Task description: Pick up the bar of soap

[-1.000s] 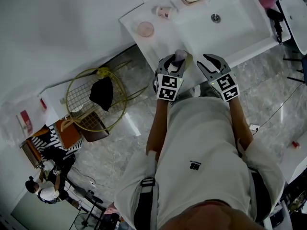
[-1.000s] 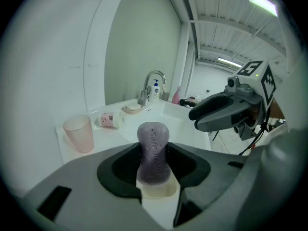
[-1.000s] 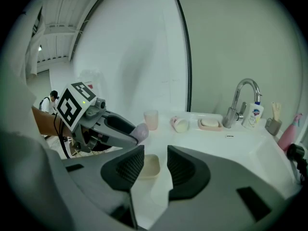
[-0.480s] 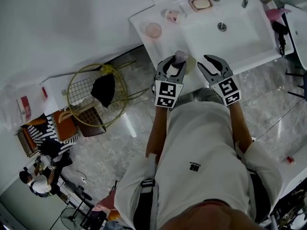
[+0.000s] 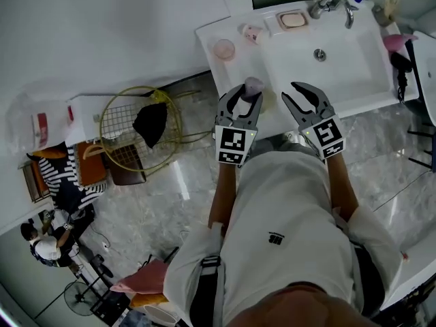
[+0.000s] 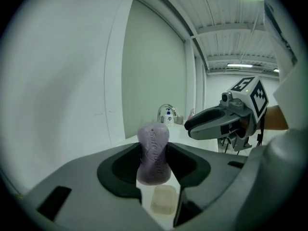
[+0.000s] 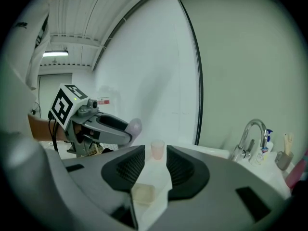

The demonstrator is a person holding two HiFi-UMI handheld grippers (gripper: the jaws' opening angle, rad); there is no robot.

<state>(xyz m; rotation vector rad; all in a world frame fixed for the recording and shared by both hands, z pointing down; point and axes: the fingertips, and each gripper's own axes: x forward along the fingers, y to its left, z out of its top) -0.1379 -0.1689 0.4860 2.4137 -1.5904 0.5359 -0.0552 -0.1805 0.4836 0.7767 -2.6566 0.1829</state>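
Jaws of the left gripper (image 6: 154,170) are clamped on the purple bar of soap (image 6: 154,153), which stands upright between them with its rounded top above the pads. In the head view the soap (image 5: 253,85) sits at the tip of that gripper (image 5: 244,95), at about 12 o'clock from the picture's middle, over the front edge of the white counter (image 5: 211,33).

The right gripper (image 7: 151,165) is beside it at 3 o'clock, level with it and apart from it. Its jaws stand narrowly apart with nothing gripped. Through the gap a pink cup (image 7: 157,149) shows farther off on the counter, and below the jaws lies a pale yellowish block (image 7: 143,195), also visible under the left gripper (image 6: 163,199).

On the counter in the head view, the cup (image 5: 224,48) stands at 11 o'clock from the left gripper. The sink basin (image 5: 354,60) lies at 1 o'clock from the right gripper (image 5: 306,102), with the faucet (image 5: 332,5) on its far rim and a soap dish (image 5: 293,20) just at 9 o'clock of the faucet. A round wire basket (image 5: 119,131) stands on the floor at 9 o'clock.
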